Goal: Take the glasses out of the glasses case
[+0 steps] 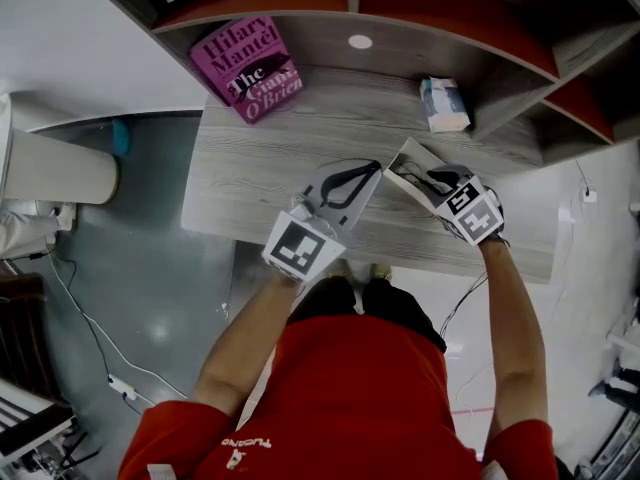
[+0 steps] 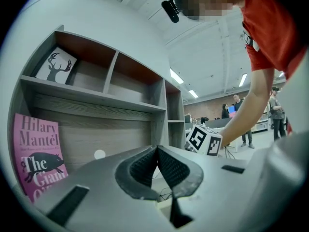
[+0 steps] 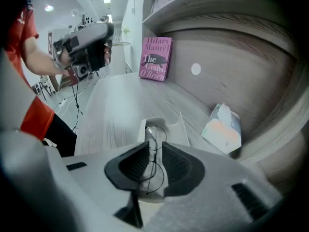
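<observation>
A white glasses case lies open on the grey wooden desk, seen close up as the case in the right gripper view. Thin wire-framed glasses stand between the pads of my right gripper, just above the case. My right gripper is shut on them. My left gripper hovers just left of the case. In the left gripper view its pads meet at the tips and the left gripper holds nothing. The right gripper's marker cube shows beyond it.
A pink book leans at the back left of the desk. A small tissue packet lies at the back right under the shelf unit. The desk's front edge runs just below the grippers. Cables trail on the floor.
</observation>
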`<action>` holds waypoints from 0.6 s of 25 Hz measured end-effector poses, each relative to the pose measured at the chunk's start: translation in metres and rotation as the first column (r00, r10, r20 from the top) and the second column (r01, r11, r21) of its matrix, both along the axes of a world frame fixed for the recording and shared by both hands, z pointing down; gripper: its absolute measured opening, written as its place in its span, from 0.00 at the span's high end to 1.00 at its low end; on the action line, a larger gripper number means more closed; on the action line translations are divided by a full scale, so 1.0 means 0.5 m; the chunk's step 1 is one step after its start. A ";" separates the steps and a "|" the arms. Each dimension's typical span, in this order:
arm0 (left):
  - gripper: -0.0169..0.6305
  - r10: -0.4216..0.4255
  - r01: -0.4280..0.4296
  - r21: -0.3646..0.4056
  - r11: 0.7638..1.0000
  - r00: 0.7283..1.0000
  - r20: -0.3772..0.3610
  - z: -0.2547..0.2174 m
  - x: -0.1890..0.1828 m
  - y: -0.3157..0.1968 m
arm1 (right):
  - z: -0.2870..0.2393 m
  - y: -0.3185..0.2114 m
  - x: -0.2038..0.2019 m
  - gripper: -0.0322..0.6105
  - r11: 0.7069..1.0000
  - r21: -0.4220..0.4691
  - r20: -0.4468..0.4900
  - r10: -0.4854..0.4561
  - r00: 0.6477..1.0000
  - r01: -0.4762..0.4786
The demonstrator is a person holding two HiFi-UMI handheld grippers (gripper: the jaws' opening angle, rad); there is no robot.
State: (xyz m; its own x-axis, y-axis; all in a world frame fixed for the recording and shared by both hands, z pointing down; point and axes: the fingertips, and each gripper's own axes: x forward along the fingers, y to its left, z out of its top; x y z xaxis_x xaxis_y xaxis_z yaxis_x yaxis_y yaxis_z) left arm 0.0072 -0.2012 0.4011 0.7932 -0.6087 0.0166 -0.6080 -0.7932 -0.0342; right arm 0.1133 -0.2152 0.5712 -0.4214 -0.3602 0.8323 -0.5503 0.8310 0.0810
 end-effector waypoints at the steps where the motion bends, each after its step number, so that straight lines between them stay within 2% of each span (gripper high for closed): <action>1: 0.96 -0.001 0.001 0.002 1.000 1.000 0.003 0.002 0.000 -0.002 | 0.005 0.000 0.001 0.82 1.000 -0.010 -0.006 -0.001 1.000 0.001; 15: 0.96 -0.004 0.004 -0.027 1.000 1.000 0.003 0.007 0.006 -0.018 | 0.061 -0.001 0.004 0.83 0.992 -0.124 -0.070 -0.034 0.997 0.025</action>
